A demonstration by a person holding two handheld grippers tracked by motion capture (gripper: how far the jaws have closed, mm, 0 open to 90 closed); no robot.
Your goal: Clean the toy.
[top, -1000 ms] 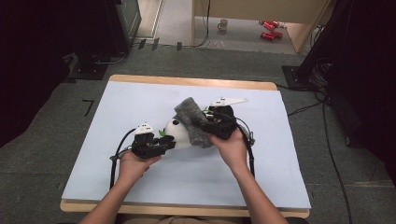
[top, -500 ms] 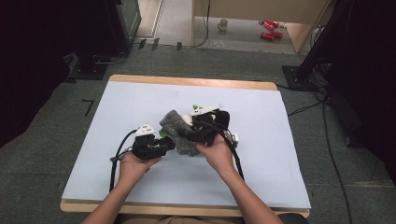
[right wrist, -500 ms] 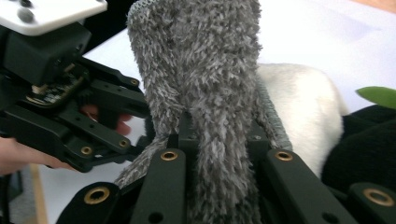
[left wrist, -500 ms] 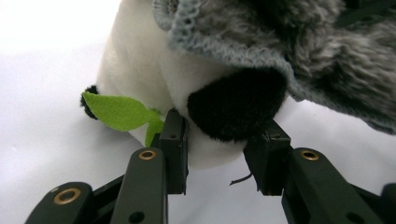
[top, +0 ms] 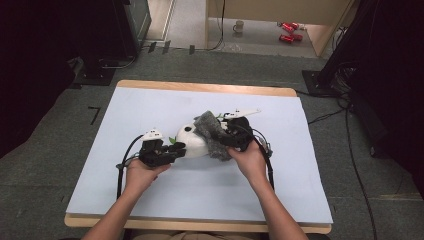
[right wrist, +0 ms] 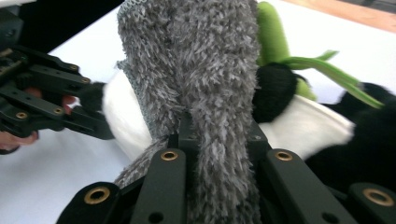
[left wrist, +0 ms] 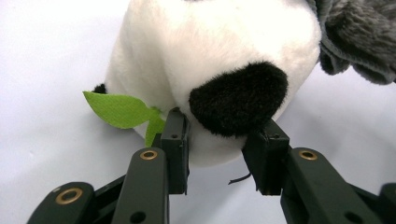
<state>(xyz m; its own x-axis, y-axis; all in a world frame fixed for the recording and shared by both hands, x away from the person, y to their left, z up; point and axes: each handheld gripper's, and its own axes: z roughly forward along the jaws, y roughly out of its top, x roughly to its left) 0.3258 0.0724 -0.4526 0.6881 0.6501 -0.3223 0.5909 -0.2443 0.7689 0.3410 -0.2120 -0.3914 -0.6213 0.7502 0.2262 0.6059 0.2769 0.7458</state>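
Work in hand: the grey fuzzy cloth (top: 212,134) is being laid over the panda plush toy (top: 192,142) at the centre of the high view, on the desk (top: 150,105).
Left gripper (left wrist: 218,151): fingers narrow, pressing on the toy's white body beside a black paw (left wrist: 238,98); a green leaf (left wrist: 119,109) sticks out at the left.
Right gripper (right wrist: 219,135): fingers closed tight on a fold of the cloth.
Done: the cloth lies on the right part of the toy.
Left: I judge most of the white body is not yet covered; the cloth must be spread, then released.
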